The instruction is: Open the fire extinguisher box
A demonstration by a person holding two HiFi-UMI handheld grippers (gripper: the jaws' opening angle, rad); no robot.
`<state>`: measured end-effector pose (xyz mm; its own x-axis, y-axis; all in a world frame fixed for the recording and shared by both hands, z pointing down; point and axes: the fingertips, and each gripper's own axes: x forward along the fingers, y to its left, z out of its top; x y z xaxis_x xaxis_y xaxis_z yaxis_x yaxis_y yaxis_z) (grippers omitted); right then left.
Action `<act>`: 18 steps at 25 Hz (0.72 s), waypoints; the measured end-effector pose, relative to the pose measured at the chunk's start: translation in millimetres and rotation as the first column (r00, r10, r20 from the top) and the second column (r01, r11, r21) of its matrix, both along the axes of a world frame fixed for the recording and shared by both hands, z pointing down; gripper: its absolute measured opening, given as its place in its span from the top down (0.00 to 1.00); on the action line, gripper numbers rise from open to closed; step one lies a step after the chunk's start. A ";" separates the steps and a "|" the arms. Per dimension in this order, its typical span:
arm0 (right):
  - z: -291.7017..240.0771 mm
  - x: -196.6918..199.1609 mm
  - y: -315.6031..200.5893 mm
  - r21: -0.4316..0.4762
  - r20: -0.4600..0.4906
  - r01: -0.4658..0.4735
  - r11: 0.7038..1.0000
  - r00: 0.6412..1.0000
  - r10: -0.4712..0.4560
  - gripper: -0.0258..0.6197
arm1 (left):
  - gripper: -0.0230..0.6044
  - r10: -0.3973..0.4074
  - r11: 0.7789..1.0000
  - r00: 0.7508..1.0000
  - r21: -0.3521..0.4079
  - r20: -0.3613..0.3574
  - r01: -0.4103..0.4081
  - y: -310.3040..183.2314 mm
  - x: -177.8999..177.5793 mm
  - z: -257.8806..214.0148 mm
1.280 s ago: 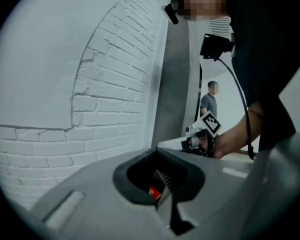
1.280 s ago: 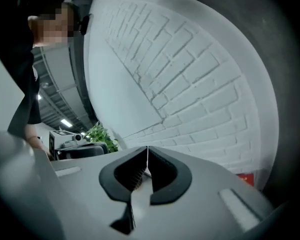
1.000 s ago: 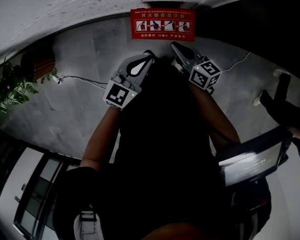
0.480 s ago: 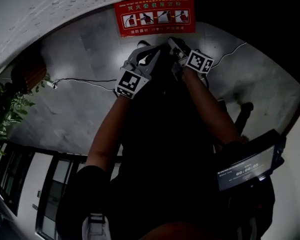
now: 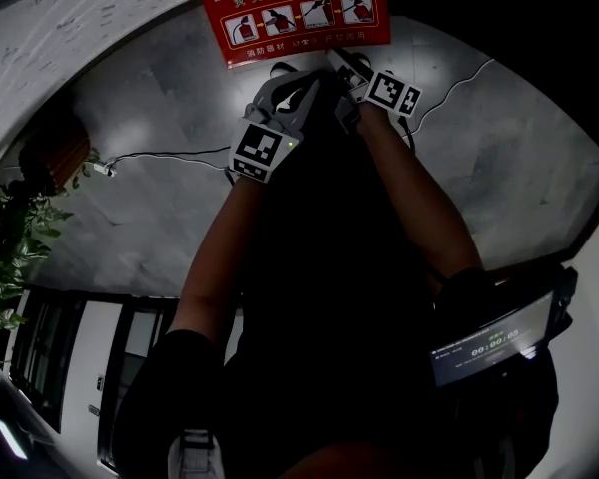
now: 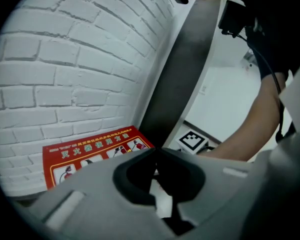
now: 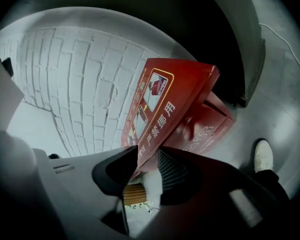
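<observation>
The fire extinguisher box is red, and its lid (image 5: 298, 13) carries white-framed instruction pictures. In the right gripper view the lid (image 7: 165, 104) stands lifted at a slant above the box body (image 7: 210, 126). My right gripper (image 7: 147, 151) has the lid's lower edge between its jaws, which are opening; the pads do not visibly press on it. In the head view the right gripper (image 5: 341, 63) sits at the lid's lower edge. My left gripper (image 5: 280, 76) is just left of it, below the lid. Its tips (image 6: 156, 150) meet, shut on nothing, in front of the lid's label (image 6: 85, 154).
A white brick wall (image 6: 75, 59) rises behind the box. The floor (image 5: 150, 198) is grey, with a thin cable (image 5: 160, 156) across it. A potted plant (image 5: 5, 257) is at the left, a lit screen (image 5: 494, 342) at the right. A white shoe (image 7: 263, 155) stands beside the box.
Both grippers have moved forward to the lid's lower edge. The lid now sits higher and larger in the head view.
</observation>
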<state>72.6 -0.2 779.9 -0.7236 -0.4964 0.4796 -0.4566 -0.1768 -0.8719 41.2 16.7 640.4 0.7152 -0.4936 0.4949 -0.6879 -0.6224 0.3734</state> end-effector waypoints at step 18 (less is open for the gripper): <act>20.2 3.8 7.6 -0.030 0.018 -0.006 1.000 1.000 0.006 0.79 | 0.96 -0.007 1.000 1.000 -0.030 0.011 0.007 11.9 -2.0 12.2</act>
